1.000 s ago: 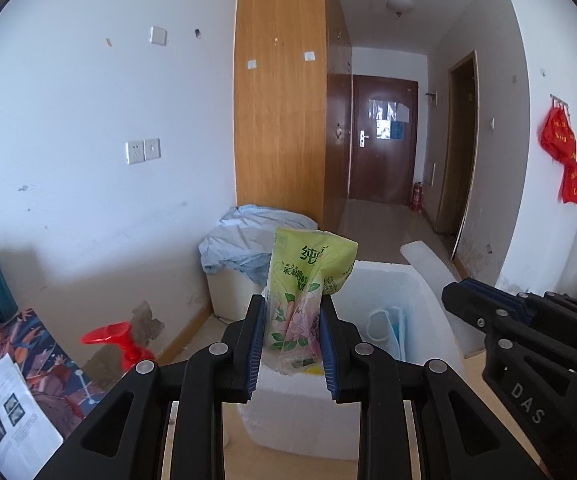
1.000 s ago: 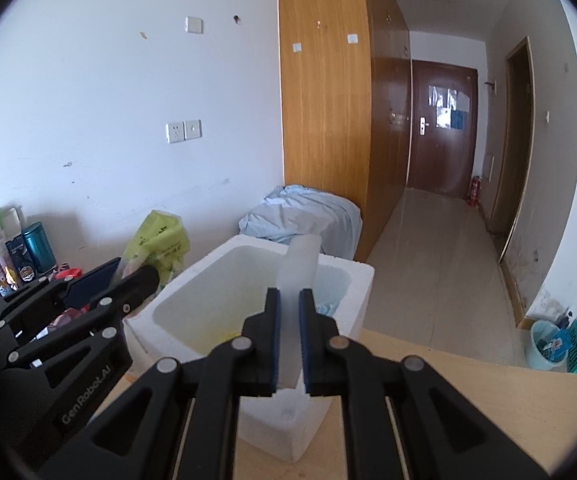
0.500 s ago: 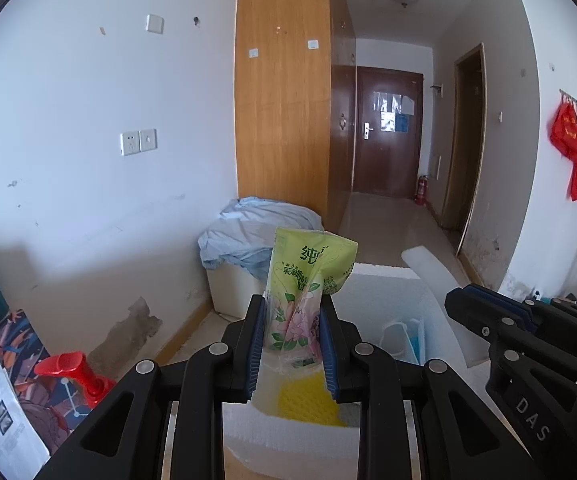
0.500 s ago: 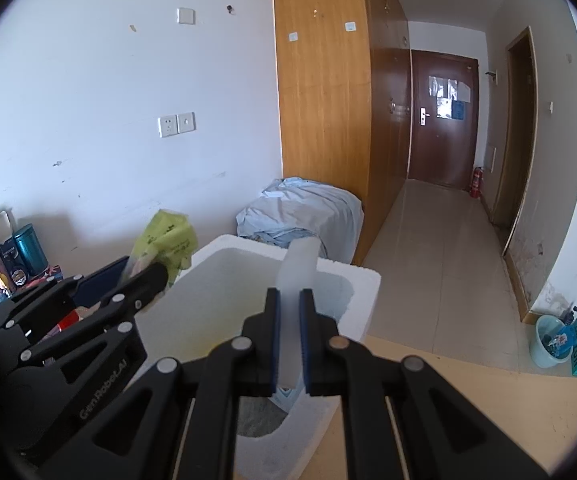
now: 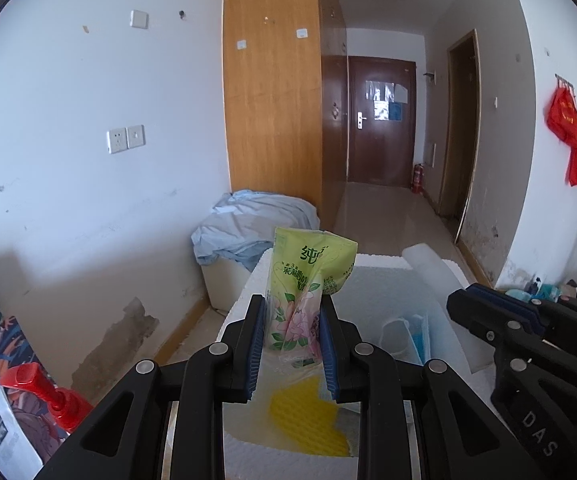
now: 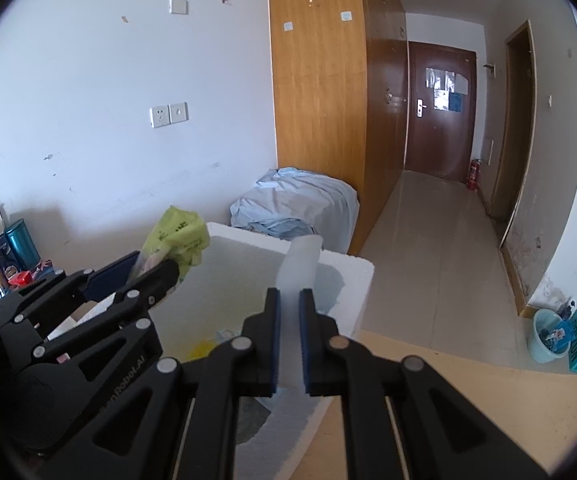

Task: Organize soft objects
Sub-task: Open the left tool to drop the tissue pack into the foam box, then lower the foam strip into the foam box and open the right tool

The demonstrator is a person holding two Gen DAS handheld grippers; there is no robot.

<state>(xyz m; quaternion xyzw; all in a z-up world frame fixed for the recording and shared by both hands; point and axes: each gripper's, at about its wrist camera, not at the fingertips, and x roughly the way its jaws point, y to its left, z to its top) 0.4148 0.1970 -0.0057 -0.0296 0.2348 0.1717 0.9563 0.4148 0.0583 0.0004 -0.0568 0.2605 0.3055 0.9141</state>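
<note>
My left gripper (image 5: 292,334) is shut on a green flowered tissue pack (image 5: 306,280) and holds it upright above the open white foam box (image 5: 372,264). A yellow sponge (image 5: 306,420) and a blue-white packet (image 5: 416,334) lie inside the box. My right gripper (image 6: 288,340) is shut on a white foam sheet (image 6: 300,264) over the box's right part (image 6: 352,268). The left gripper (image 6: 144,280) with the green pack (image 6: 176,236) shows at the left of the right wrist view. The right gripper (image 5: 488,312) shows at the right of the left wrist view.
A wooden tabletop (image 6: 468,400) carries the box. A red spray bottle (image 5: 44,390), a teal can (image 6: 22,242) and papers (image 5: 4,424) lie at the left. A crumpled blue sheet (image 5: 248,224) covers a low unit behind. A light blue bin (image 6: 548,340) stands on the floor.
Both grippers have moved forward over the foam box with their loads. The box's inside and the yellow sponge have come into the left wrist view.
</note>
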